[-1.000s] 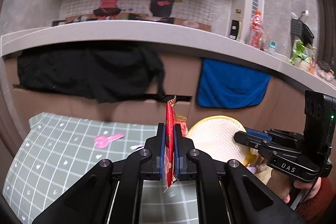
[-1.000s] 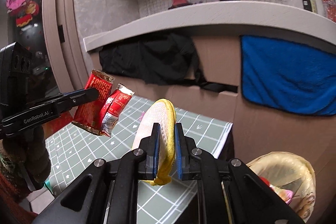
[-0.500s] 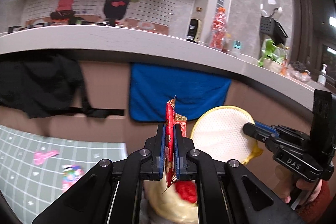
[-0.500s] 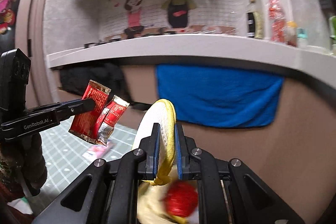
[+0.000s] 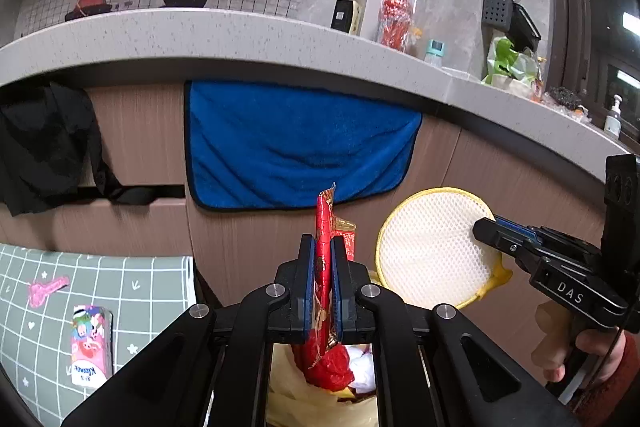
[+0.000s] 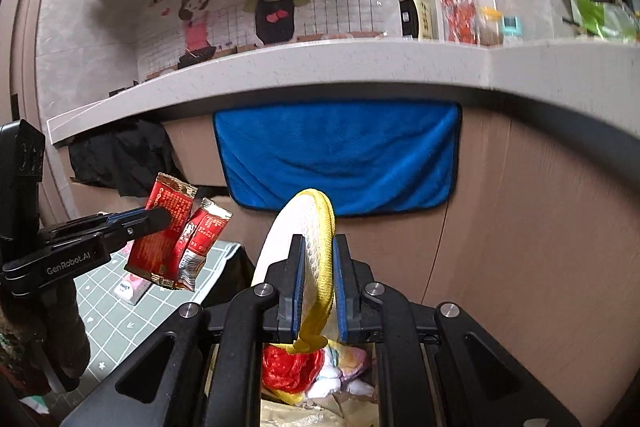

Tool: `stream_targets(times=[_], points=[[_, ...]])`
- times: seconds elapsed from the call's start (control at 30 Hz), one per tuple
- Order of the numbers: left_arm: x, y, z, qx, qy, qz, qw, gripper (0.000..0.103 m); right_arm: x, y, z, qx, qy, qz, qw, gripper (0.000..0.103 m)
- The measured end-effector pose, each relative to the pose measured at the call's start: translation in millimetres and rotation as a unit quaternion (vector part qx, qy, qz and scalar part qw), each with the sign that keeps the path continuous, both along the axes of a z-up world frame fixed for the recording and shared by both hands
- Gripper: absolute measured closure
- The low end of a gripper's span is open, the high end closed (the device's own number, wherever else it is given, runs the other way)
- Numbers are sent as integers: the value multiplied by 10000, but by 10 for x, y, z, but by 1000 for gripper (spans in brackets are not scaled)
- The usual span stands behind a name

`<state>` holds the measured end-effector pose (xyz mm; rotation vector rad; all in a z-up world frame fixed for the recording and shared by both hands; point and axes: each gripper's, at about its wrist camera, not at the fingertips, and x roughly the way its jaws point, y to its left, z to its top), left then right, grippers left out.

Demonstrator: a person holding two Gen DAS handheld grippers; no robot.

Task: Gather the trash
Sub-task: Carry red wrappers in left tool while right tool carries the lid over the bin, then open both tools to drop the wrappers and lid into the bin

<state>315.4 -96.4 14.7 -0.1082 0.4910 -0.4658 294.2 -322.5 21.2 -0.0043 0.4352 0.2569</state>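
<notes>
My left gripper (image 5: pixel 322 259) is shut on red snack wrappers (image 5: pixel 323 219), which also show in the right wrist view (image 6: pixel 176 231). My right gripper (image 6: pixel 316 263) is shut on a round white mesh pad with a yellow rim (image 6: pixel 316 227), also seen in the left wrist view (image 5: pixel 432 251). Both are held above an open yellowish trash bag (image 5: pixel 296 403) that holds red and white trash (image 6: pixel 292 371). The left gripper (image 6: pixel 160 219) is left of the right gripper (image 5: pixel 480 227).
A green grid mat (image 5: pixel 152 291) lies on the left with a pink tissue pack (image 5: pixel 90 347) and a pink scrap (image 5: pixel 48 287). A blue towel (image 5: pixel 296 143) and black cloth (image 5: pixel 44 143) hang under the counter (image 5: pixel 240 35), which carries bottles (image 5: pixel 394 11).
Both grippers have swung right from over the mat to above the trash bag, still holding the wrappers and the mesh pad.
</notes>
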Motion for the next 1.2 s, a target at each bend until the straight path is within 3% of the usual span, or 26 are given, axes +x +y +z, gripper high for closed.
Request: stream_targets(times=[0.5, 0.7, 0.93, 1.2], points=[[178, -100, -300, 55, 465, -121, 9988, 95, 149, -116, -293, 98, 351, -80, 9993, 91], [347, -167, -670, -2, 1010, -276, 9945, 95, 253, -150, -511, 98, 646, -176, 9977, 91], [479, -255, -1269, 199, 1662, -411, 9850, 95, 422, -188, -1032, 239, 1308, -282, 9907, 91], [480, -316, -1500, 318, 1887, -505, 9802, 95, 531, -144, -1373, 27, 1681, -356, 9851, 91]])
